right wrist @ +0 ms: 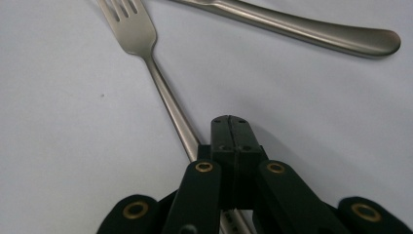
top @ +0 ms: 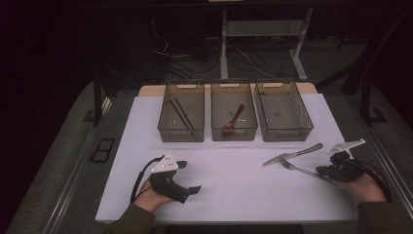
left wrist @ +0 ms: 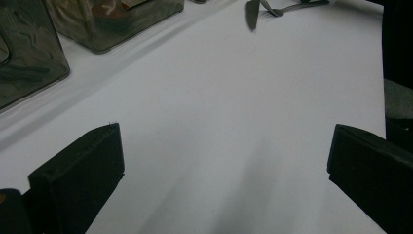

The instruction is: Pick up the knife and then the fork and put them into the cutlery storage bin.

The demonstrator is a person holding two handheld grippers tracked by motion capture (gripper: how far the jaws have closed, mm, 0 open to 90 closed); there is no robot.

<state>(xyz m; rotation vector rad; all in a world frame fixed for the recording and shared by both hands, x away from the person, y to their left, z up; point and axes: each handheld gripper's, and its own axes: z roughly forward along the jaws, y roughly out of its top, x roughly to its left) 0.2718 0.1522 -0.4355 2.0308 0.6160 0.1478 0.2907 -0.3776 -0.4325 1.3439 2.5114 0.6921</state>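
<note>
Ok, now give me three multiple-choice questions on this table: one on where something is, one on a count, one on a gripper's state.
1. Where is the red spoon?
A. left bin
B. middle bin
C. on the table

2. How many pieces of metal cutlery lie on the table outside the bins?
A. one
B. two
C. three

3. How do the left hand-held gripper's jaws stand?
A. wide open, nothing between them
B. shut on the knife
C. shut on a chopstick

Answers:
1 B: the red spoon lies inside the middle bin.
2 B: just the knife and the fork lie on the white top.
3 A: the left hand-held gripper has its jaws far apart over bare table.
</note>
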